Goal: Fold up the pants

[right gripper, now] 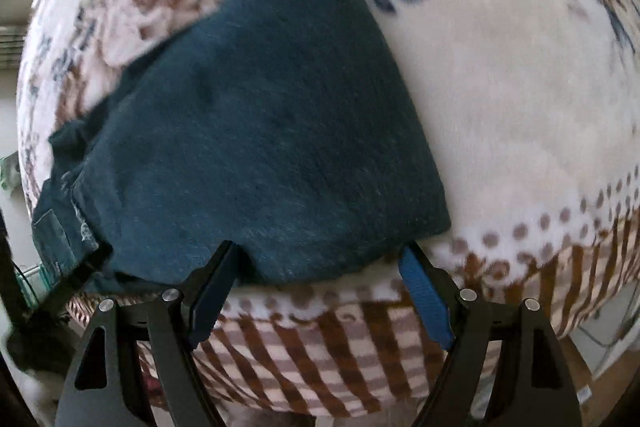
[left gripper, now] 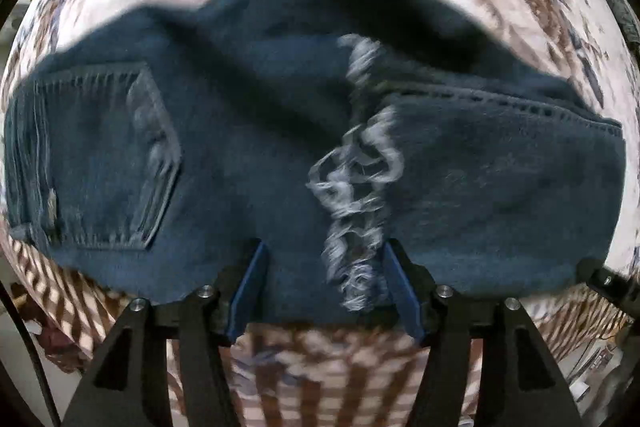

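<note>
We have the blanket (right gripper: 500, 99) spread on a bed, it seems; folded jeans (left gripper: 280, 147) lie along its near edge. Denim is heavy, limp, grippy: pinch edges. Left tool (left gripper: 324, 267) and right tool (right gripper: 320, 263) both gape wide, holding nothing.

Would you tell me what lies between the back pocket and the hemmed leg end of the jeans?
In the left wrist view, plain dark denim and a frayed strip of white threads lie between the back pocket and the hemmed leg end.
</note>
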`<state>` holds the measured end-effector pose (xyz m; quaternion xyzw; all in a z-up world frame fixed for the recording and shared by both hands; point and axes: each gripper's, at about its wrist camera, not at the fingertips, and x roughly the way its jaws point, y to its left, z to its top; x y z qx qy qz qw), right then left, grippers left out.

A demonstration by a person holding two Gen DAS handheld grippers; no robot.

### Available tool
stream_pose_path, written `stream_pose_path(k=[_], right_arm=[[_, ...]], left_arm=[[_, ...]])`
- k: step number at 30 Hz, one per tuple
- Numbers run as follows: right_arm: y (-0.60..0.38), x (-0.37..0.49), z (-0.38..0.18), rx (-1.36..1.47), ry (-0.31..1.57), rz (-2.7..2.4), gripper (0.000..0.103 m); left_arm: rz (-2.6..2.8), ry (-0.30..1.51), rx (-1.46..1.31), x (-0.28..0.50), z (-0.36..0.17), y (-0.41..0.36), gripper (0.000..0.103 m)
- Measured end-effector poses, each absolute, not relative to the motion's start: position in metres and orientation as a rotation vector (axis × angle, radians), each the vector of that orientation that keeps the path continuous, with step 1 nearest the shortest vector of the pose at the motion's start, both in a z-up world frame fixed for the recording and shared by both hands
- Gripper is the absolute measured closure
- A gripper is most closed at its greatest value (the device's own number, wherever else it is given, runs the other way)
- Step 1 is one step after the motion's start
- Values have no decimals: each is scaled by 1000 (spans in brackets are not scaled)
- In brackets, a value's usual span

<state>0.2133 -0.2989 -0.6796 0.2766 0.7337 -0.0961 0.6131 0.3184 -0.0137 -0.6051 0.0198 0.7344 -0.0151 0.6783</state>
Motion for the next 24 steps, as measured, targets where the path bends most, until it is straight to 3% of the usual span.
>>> stream_pose_path(k=[5,12,13,15,16,17,21,24], right_arm=[[-302,208,-674,654,1714,-228,19],[-298,246,-629,649,1571,-188,20],[-295,258,-625,609,1557,-174,23],[-285,277,-626,543,1553,-153,50],[-281,286,-632,510,1565,-149,81],[-278,294,-642,490,1589,-145,91],[-283,304,-674,473,1639,-154,96],[-288,307,-678,506,1665,-172,94]], left_arm=[[-28,1648,53,313,-583,-9,46],[-98,1527,-87,349,-548,-35,46],[-107,1526,-79,357,-553,-44,46],[-115,1542,-39,363,-570,-50,46],[-104,1552,-14,367,-578,-52,47],[-98,1560,-6,371,-586,-52,47],[-88,1579,-6,370,-605,-43,44],[-77,1566,-53,362,-593,-31,44]])
